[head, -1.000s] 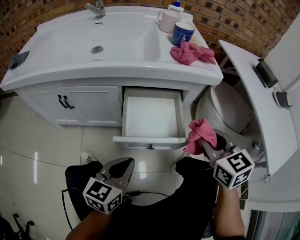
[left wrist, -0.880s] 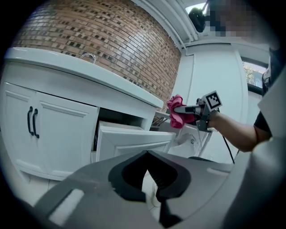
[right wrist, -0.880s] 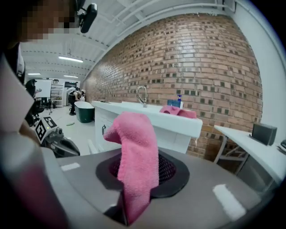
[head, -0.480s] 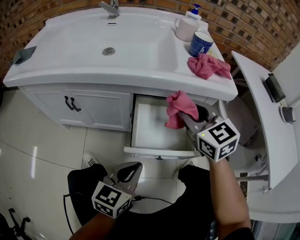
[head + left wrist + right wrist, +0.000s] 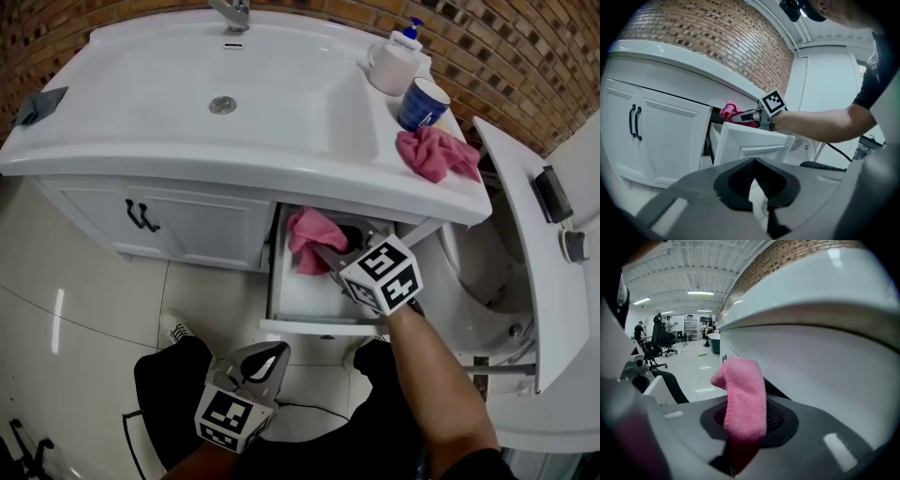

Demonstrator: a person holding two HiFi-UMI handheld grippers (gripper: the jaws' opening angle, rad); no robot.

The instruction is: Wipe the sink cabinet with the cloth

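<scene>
Two pink cloths show: the cloth [image 5: 309, 239] clamped tight in the right tongs [image 5: 323, 255] inside the sink cabinet's [image 5: 187, 225] open drawer [image 5: 319, 325], just under the worktop [image 5: 281, 178] edge, a spare cloth [image 5: 433, 152] beside the blue cup [image 5: 422, 103], while the left tongs [image 5: 267, 354] hang closed, empty, above open floor.

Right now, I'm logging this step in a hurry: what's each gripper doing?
Left gripper: closed, holding nothing.
Right gripper: closed on the pink cloth.
</scene>
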